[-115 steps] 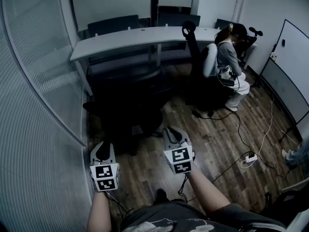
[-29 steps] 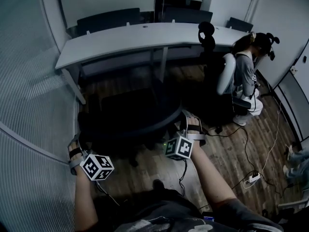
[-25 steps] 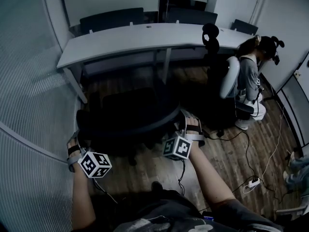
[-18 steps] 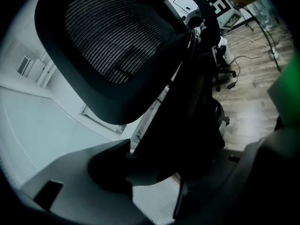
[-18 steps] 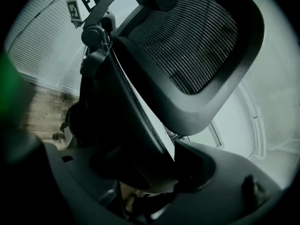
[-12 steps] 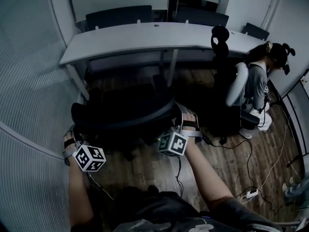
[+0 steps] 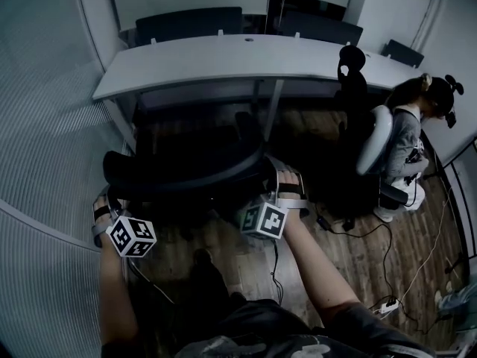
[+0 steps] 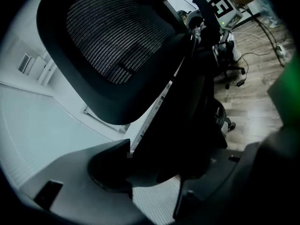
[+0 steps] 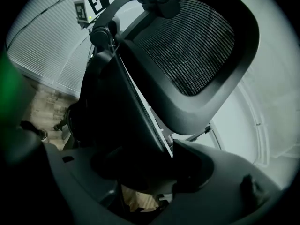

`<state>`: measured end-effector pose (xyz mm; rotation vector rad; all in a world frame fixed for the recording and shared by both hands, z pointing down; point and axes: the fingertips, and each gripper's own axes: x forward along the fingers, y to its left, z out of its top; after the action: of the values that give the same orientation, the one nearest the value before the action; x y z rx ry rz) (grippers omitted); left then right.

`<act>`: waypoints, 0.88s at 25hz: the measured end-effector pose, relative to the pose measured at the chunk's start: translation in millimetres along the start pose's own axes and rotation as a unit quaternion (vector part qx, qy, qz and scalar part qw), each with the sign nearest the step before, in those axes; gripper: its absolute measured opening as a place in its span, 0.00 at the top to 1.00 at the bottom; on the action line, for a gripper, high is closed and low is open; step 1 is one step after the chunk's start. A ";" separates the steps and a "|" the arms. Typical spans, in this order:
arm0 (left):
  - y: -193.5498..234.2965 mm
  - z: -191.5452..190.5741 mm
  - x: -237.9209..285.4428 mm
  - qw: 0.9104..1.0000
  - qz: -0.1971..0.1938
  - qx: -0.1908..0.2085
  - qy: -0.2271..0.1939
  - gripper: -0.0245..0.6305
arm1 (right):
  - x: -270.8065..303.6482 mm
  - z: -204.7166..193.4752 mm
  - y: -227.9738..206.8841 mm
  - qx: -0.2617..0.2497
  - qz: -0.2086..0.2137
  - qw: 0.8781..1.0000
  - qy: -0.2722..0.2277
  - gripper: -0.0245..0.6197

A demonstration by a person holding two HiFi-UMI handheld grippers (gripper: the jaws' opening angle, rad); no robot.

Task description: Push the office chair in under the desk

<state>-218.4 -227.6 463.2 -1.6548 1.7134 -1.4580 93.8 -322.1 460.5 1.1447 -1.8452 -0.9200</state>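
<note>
Head view: both arms reach forward and down. The bare left forearm (image 7: pixel 115 297) runs almost straight up the picture to the left claw (image 7: pixel 104 191). The right forearm (image 7: pixel 317 274) slants in from the lower right to the right claw (image 7: pixel 277 171). Each claw sits at one end of the curved backrest of the black office chair (image 7: pixel 186 171), its marker cube toward the person. The chair's seat lies just beyond the claws, and the grey desk (image 7: pixel 223 62) stands beyond that, with its near edge over the front of the seat. Far to the right of the right claw, a person (image 7: pixel 402 136) sits on another chair (image 7: pixel 373 142).

Left gripper view: the left claw (image 8: pixel 154 172) has its jaws fairly wide apart and closed on the dark side frame of the backrest, which fills the gap between them. The mesh headrest (image 8: pixel 112 36) rises above the jaws. The right claw's cube (image 8: pixel 222 8) shows at the far side of the chair.

Right gripper view: the right claw (image 9: pixel 150 172) likewise clamps the opposite edge of the backrest. The headrest mesh is above and to the right of the jaws, and the left claw's cube (image 9: pixel 91 3) is across the chair at the upper left.
</note>
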 end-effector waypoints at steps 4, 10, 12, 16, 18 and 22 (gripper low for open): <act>20.8 -3.6 34.8 1.000 0.005 0.000 -0.001 0.55 | 34.5 13.6 -2.6 -0.002 0.002 1.000 0.005 0.51; 40.1 -4.7 85.6 1.000 0.013 -0.002 -0.012 0.55 | 87.5 24.5 -5.0 0.002 0.004 1.000 0.010 0.51; 50.1 -5.0 105.5 1.000 0.010 -0.001 -0.014 0.55 | 106.0 30.0 -7.7 0.001 0.002 1.000 0.019 0.51; 66.1 -10.9 144.7 1.000 0.001 0.003 -0.011 0.55 | 140.0 42.2 -8.4 -0.004 0.004 1.000 0.030 0.51; 72.8 -11.7 162.7 1.000 -0.002 0.006 -0.014 0.55 | 156.3 46.1 -7.9 -0.003 0.007 0.999 0.034 0.51; 86.0 -8.5 195.1 0.999 0.000 0.010 -0.031 0.55 | 187.9 50.8 -13.3 0.003 -0.006 0.999 0.040 0.51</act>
<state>-321.0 -414.4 471.9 -1.6724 1.6602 -1.4037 -3.3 -491.2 469.2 1.1807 -1.7785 -0.8637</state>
